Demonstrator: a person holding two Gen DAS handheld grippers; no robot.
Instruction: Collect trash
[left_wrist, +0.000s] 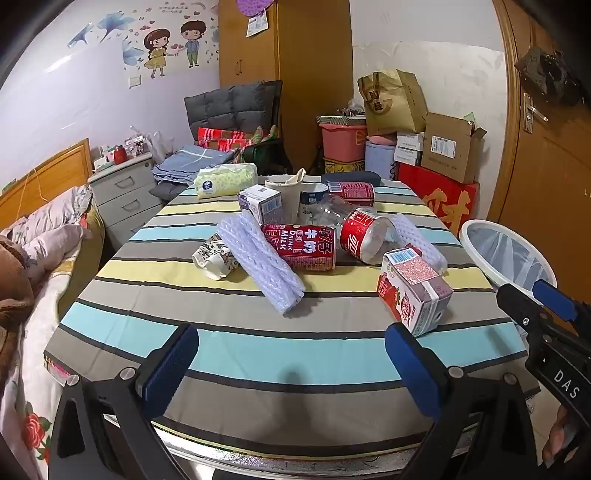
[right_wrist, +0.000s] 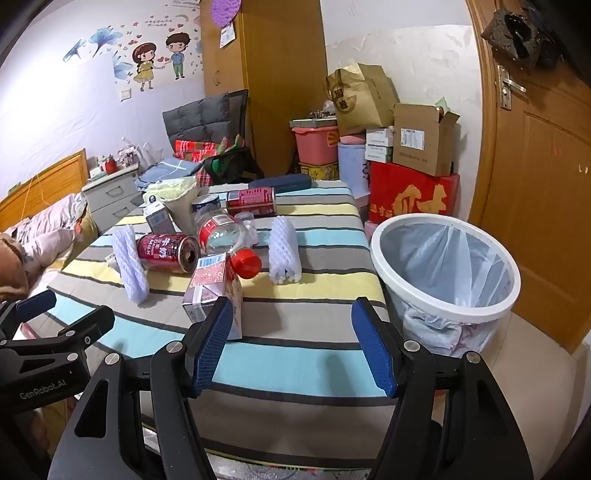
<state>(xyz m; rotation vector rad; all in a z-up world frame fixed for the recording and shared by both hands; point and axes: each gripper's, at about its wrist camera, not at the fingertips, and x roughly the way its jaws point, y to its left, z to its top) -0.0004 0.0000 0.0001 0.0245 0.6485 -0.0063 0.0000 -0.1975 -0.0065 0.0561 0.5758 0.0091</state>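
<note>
From the left wrist view, my left gripper (left_wrist: 291, 369) hangs over the near edge of the striped-cloth surface (left_wrist: 258, 354), jaws spread wide with nothing between them. The trash lies in a loose heap across the middle: a red milk can on its side (left_wrist: 299, 247), a white foam net sleeve (left_wrist: 262, 264), a crumpled patterned paper cup (left_wrist: 214, 258), and nearest the right edge a red-and-white drink carton lying tilted (left_wrist: 413, 290). The white plastic bin with a clear liner (left_wrist: 506, 254) stands just beyond that right edge. From the right wrist view, my right gripper (right_wrist: 291, 347) is likewise spread and empty, the carton (right_wrist: 214, 291) just ahead of its left pad, the bin (right_wrist: 443, 266) close to its right. I judge the carton the sensible first pick: I should close across its narrow flat sides, lift clear of the red-capped clear bottle (right_wrist: 225, 236) touching it, then release over the bin's mouth.
</note>
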